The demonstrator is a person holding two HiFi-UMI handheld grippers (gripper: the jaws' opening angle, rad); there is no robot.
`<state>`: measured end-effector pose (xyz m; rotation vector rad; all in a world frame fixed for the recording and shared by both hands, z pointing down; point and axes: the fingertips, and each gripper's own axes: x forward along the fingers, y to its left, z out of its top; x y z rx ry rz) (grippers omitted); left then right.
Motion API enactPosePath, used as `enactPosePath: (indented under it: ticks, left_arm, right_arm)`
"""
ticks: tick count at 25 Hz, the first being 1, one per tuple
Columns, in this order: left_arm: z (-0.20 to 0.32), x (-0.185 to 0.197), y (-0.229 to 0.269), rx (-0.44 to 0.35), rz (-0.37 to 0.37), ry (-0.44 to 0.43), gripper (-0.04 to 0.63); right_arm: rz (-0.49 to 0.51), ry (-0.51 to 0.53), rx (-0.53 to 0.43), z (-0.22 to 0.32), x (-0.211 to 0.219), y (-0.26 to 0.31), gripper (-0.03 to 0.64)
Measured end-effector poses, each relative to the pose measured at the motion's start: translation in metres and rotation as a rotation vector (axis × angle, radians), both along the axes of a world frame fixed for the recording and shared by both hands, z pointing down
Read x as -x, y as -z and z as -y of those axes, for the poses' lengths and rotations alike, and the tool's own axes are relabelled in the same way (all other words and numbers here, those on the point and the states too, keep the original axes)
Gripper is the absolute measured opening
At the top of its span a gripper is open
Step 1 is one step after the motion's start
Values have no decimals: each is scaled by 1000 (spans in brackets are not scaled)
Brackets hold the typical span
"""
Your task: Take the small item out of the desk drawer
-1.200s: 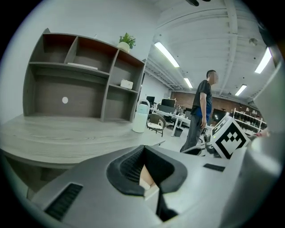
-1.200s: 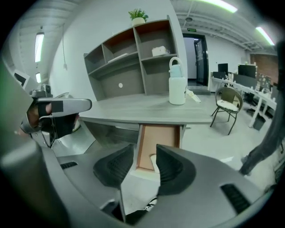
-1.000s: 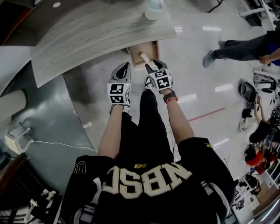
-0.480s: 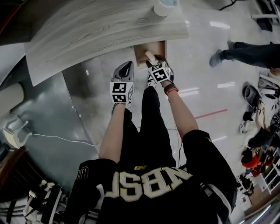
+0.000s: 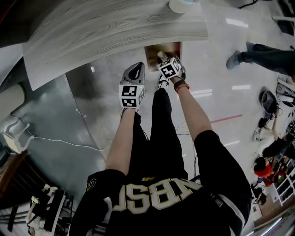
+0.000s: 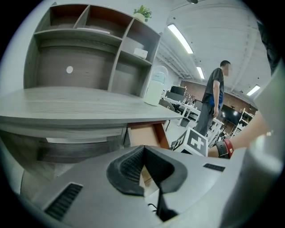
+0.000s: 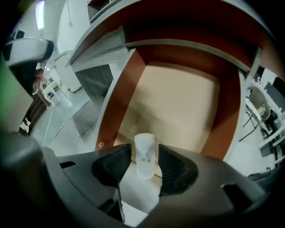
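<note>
The wooden drawer (image 7: 178,102) stands pulled out under the grey desk (image 5: 106,27). A small white cylinder (image 7: 144,153) stands upright on the drawer floor near its front. My right gripper (image 7: 144,164) reaches into the drawer, one pad on each side of the cylinder with a thin gap either side; its jaws are closing. In the head view the right gripper (image 5: 162,57) sits over the drawer (image 5: 152,50) at the desk edge. My left gripper (image 5: 138,69) hangs left of the drawer, shut and empty; in its own view the left gripper (image 6: 143,153) points at the drawer front (image 6: 144,133).
A white container (image 5: 182,4) stands on the desk near its edge. Open shelves (image 6: 89,40) rise behind the desk. A person (image 6: 213,98) stands to the right on the glossy floor, and a white cable (image 5: 64,145) runs across the floor at left.
My right gripper has gone forward and deeper into the drawer, under the desk edge. The left gripper has followed a little forward and stays shut.
</note>
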<state>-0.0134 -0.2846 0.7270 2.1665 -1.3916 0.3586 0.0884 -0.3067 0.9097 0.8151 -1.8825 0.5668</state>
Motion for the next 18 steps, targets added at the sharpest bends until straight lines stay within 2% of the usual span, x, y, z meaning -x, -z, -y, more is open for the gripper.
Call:
enactPosePath:
  ticks: [5, 18]
  left_arm:
    - [2, 3, -2, 5, 1, -4, 12]
    - [4, 14, 18, -21, -3, -32, 12]
  right_arm:
    - [-33, 11, 6, 2, 0, -6, 123]
    - [-24, -79, 0, -3, -10, 16, 120]
